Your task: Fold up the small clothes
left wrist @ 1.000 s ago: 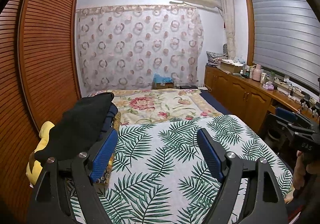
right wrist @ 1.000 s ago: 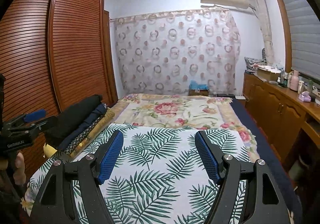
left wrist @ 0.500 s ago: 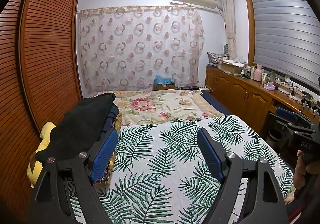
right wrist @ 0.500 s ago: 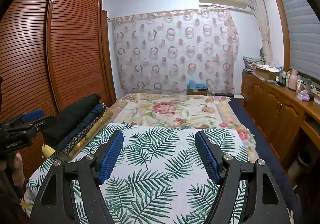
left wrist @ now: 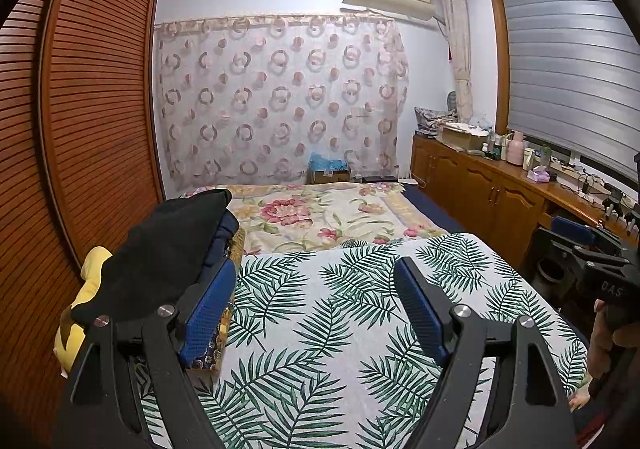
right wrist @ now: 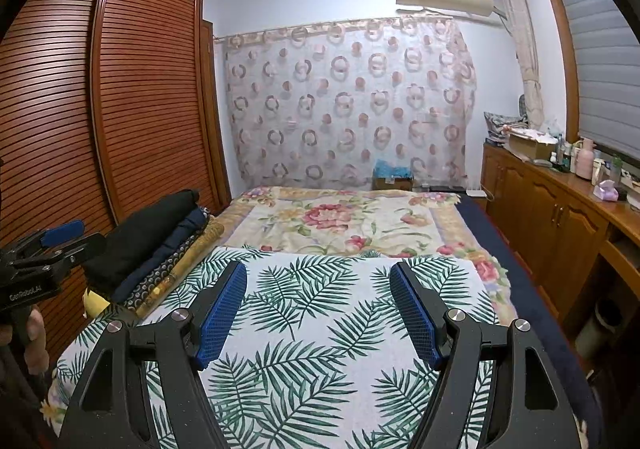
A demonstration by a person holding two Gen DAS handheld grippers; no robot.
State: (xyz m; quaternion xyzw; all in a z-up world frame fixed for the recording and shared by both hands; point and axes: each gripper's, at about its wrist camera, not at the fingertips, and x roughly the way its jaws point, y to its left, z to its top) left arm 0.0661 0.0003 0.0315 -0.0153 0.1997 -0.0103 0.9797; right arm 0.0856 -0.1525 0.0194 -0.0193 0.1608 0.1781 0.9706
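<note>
Left wrist | left gripper (left wrist: 316,289) agape, empty, ribbed blue pads | right gripper (right wrist: 318,291) likewise | soft folded stack (left wrist: 168,249)

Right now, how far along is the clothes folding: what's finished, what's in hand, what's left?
Done, by the look of it: a stack of folded clothes, black on top, sits along the bed's left edge. In hand: nothing; the left tool and right tool both stand open and empty over the palm-leaf cover. Left: no unfolded garment shows in either view, so the job may be finished.
</note>
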